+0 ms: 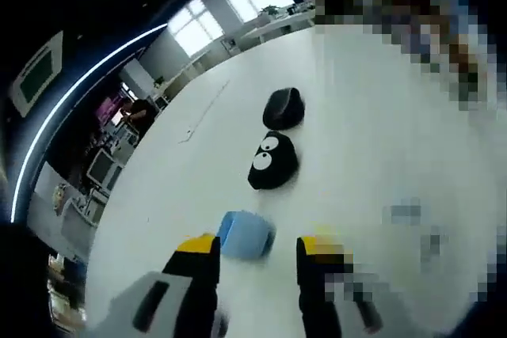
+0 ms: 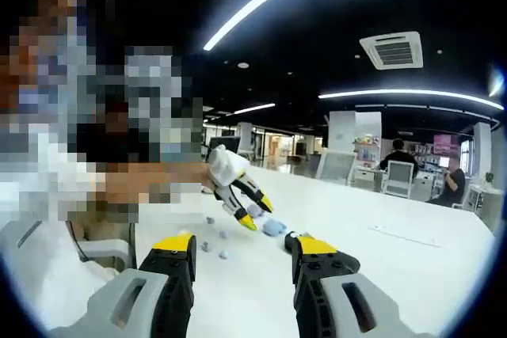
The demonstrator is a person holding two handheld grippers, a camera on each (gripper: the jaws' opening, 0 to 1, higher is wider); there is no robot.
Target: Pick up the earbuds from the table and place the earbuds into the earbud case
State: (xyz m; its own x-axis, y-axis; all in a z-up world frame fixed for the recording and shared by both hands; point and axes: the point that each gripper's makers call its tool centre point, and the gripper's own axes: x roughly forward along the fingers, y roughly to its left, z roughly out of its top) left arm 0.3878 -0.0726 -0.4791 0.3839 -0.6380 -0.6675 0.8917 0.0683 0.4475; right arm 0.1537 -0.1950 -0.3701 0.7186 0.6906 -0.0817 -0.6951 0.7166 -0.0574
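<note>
In the left gripper view a light blue earbud case [image 1: 245, 233] lies on the white table [image 1: 372, 132], just ahead of the gap between my left gripper's [image 1: 260, 249] yellow-tipped jaws, which stand open. Seen from the right gripper view, that left gripper [image 2: 255, 213] hovers over the table with its tips just left of the case [image 2: 274, 227]. Small pale earbuds [image 2: 207, 247] lie scattered on the table, one more [image 2: 223, 255] close by. My right gripper [image 2: 244, 247] is open and holds nothing, a short way back from them.
Two black rounded pouches sit further out on the table, one with cartoon eyes [image 1: 273, 162] and a plain one [image 1: 283, 108]. Desks, monitors and seated people [image 2: 400, 165] are far behind. A person's white sleeve [image 2: 47, 275] is at the left.
</note>
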